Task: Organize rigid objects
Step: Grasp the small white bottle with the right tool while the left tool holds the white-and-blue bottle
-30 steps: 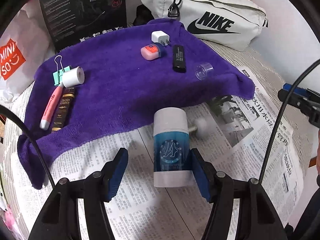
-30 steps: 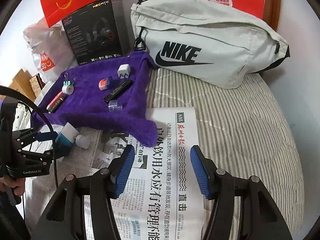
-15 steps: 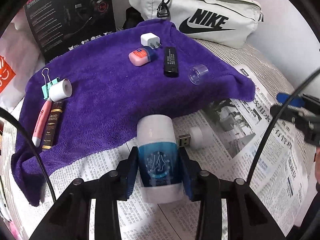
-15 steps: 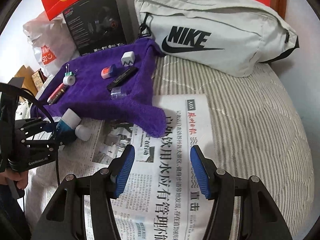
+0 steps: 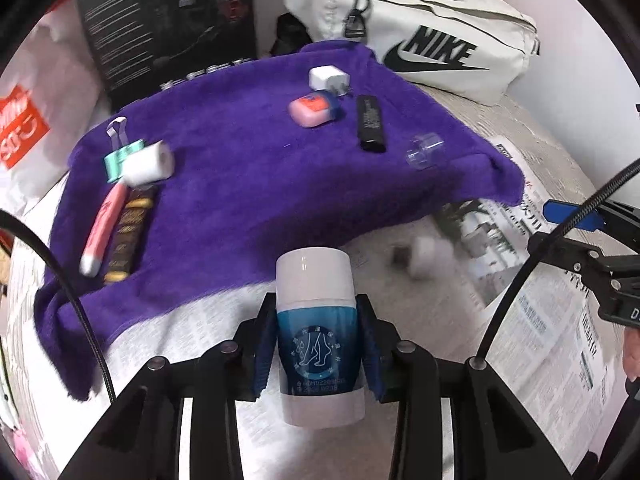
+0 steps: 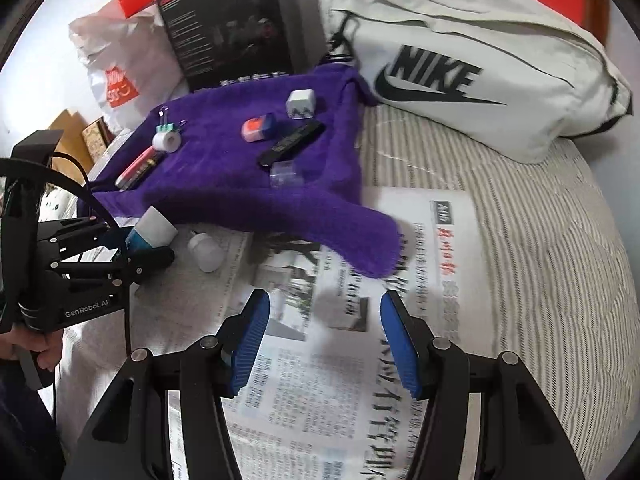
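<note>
Change since earlier frame: left gripper (image 5: 320,350) jaws have just been closing and now pinch the blue-and-white tube (image 5: 318,336), which a second ago stood loose between them.

Purple towel (image 5: 248,184): spread over newspaper (image 6: 400,420); carries sorted items.
Blue-and-white tube: clamped at its blue label, just short of the towel's near edge.
Right gripper (image 6: 324,340): spread, empty, over newspaper.
White cap (image 6: 206,252): on newspaper, near the tube.
Black stick (image 5: 370,122), clear cap (image 5: 424,150): on towel.

Risk: smooth round tube may twist or slide from the pads if swung; dragging low would snag and ruck the towel.
</note>
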`<state>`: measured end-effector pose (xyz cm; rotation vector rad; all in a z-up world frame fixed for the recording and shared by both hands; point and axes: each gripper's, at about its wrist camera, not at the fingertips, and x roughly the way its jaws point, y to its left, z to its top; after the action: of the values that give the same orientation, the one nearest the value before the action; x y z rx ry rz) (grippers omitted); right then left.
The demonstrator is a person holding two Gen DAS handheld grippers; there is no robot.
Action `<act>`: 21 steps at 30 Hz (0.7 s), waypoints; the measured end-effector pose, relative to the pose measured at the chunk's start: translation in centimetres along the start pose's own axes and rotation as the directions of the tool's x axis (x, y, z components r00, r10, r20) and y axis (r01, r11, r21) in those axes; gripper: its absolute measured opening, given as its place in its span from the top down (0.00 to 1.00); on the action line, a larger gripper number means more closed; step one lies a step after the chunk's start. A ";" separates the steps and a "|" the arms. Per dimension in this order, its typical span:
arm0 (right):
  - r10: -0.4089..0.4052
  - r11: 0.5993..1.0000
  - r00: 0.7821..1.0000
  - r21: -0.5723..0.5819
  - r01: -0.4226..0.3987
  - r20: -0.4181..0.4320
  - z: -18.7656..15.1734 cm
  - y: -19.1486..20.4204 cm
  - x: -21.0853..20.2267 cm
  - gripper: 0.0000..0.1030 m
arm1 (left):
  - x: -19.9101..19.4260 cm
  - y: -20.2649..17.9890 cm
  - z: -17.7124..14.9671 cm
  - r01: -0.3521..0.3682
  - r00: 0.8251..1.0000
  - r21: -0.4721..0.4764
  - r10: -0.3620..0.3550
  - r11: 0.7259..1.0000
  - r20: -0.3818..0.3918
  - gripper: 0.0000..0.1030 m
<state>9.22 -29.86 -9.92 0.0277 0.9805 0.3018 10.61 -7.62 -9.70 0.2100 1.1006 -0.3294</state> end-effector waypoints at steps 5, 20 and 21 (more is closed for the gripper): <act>0.046 0.998 0.999 -0.036 -0.046 -0.001 0.6 1.8 1.0 0.44 | -0.7 2.7 -1.7 -0.032 0.999 -0.046 0.032 0.998 -0.003 0.66; 0.086 0.969 0.996 -0.233 -0.081 0.010 2.0 7.2 5.1 0.61 | -1.8 6.4 -4.2 -0.052 0.998 -0.125 0.054 0.991 0.011 0.66; 0.081 0.968 0.997 -0.240 -0.075 0.016 2.1 7.3 5.2 0.66 | -1.8 6.5 -4.2 -0.051 0.999 -0.127 0.053 0.991 0.012 0.66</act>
<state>11.88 -21.26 -11.82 -0.1497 0.9135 0.4897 8.73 0.06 -9.92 0.1233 1.0953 -0.2134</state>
